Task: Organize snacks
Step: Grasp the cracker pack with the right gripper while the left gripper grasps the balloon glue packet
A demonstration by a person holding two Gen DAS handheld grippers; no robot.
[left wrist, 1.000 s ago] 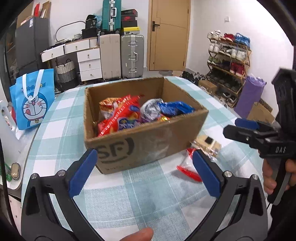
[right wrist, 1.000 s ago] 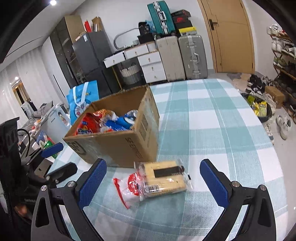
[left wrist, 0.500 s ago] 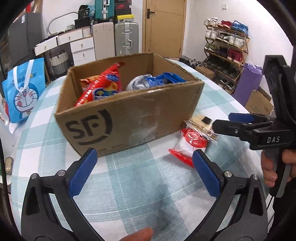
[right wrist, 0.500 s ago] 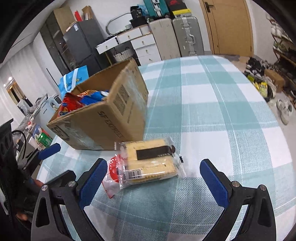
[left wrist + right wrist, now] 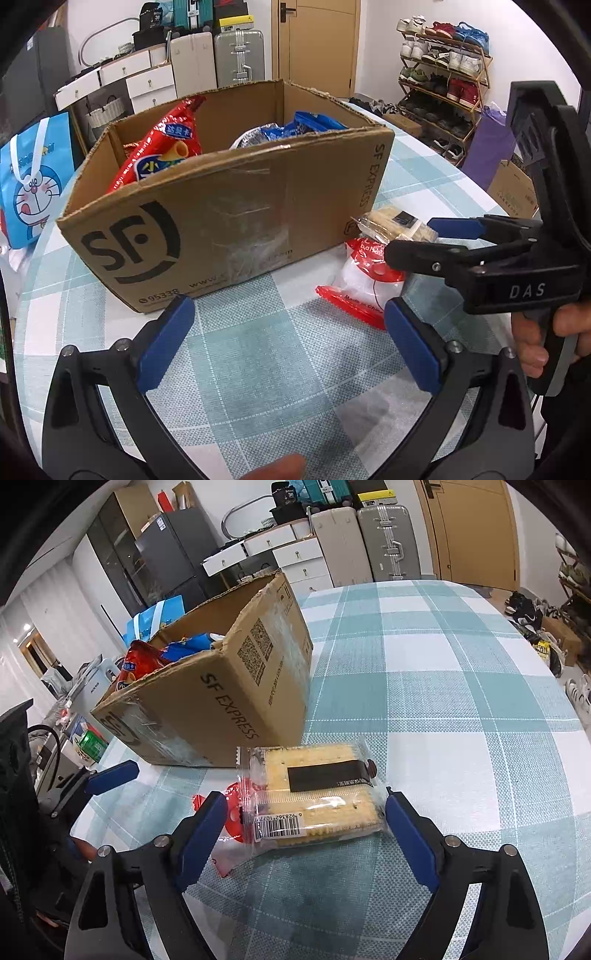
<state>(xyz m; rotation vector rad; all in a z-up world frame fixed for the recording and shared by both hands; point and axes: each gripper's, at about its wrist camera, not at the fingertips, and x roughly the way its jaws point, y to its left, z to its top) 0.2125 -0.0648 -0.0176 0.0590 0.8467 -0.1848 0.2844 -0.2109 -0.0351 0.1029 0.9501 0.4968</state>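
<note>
A cardboard SF Express box (image 5: 221, 206) (image 5: 229, 698) stands on the checked table, holding red, blue and silver snack bags (image 5: 166, 147). Beside its right end lies a clear cracker pack (image 5: 317, 797) (image 5: 395, 225) on top of a red and white packet (image 5: 362, 280) (image 5: 236, 812). My right gripper (image 5: 303, 823) is open, its blue pads on either side of the cracker pack, low over the table; it also shows in the left wrist view (image 5: 417, 240). My left gripper (image 5: 288, 339) is open and empty in front of the box.
The table (image 5: 443, 686) has a teal and white checked cloth with a rounded edge. A blue Doraemon bag (image 5: 29, 177) stands left of the box. Suitcases (image 5: 236, 55), drawers, a door and a shoe rack (image 5: 443, 62) are behind.
My right gripper has come down and forward until its open pads flank the cracker pack. My left gripper has lowered and moved closer to the box front.
</note>
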